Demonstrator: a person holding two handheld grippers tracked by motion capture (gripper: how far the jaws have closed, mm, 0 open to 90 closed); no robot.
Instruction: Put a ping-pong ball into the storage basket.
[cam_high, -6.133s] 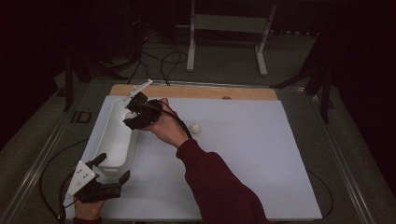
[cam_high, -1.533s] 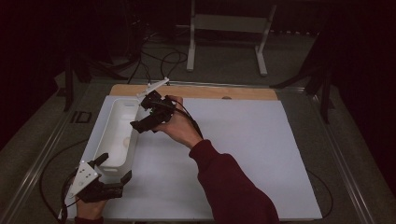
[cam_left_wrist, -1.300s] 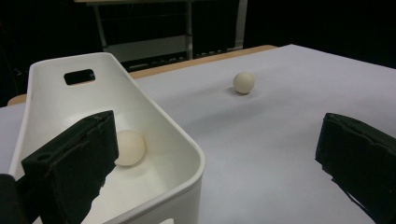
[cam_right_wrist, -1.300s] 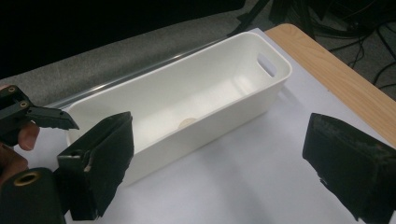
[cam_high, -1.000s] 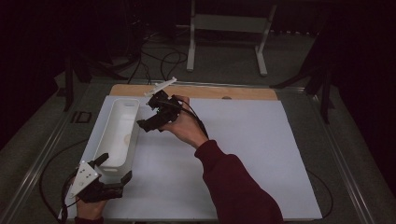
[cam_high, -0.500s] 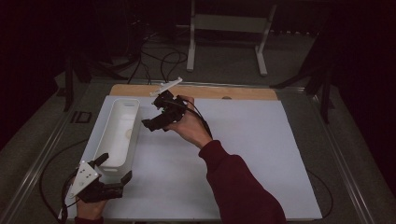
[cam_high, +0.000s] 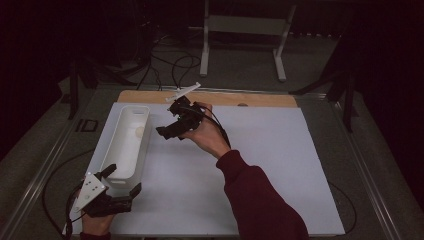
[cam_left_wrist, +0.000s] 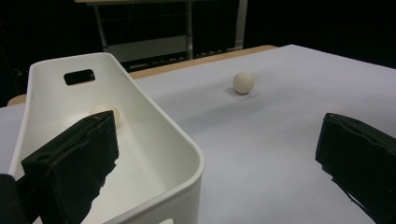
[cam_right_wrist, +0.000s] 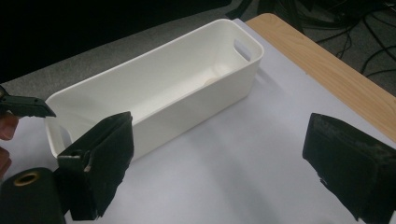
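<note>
A long white bin (cam_high: 126, 150) lies along the left side of the white sheet (cam_high: 270, 170), with a cream ball (cam_high: 139, 131) on its floor near the far end. My left gripper (cam_high: 123, 179) is open at the bin's near end. In the left gripper view (cam_left_wrist: 219, 154) one jaw stands inside the bin (cam_left_wrist: 154, 135) and the other outside it. A second cream ball (cam_left_wrist: 243, 82) rests on the sheet beyond. My right gripper (cam_high: 167, 121) hovers right of the bin, open and empty. In the right gripper view (cam_right_wrist: 219, 154) it looks down on the bin (cam_right_wrist: 154, 93) and the ball (cam_right_wrist: 212, 80) inside.
A wooden strip (cam_high: 260, 98) borders the table's far edge. Beyond it stand a white metal stand (cam_high: 240, 30) and cables on the dark floor. A metal rail (cam_high: 370, 180) runs down the table's right side. The right forearm in a dark red sleeve (cam_high: 255, 195) crosses the sheet's middle.
My right gripper has drifted right and slightly back, away from above the bin. A ball now lies in the bin. The left gripper has stayed at the bin's near end.
</note>
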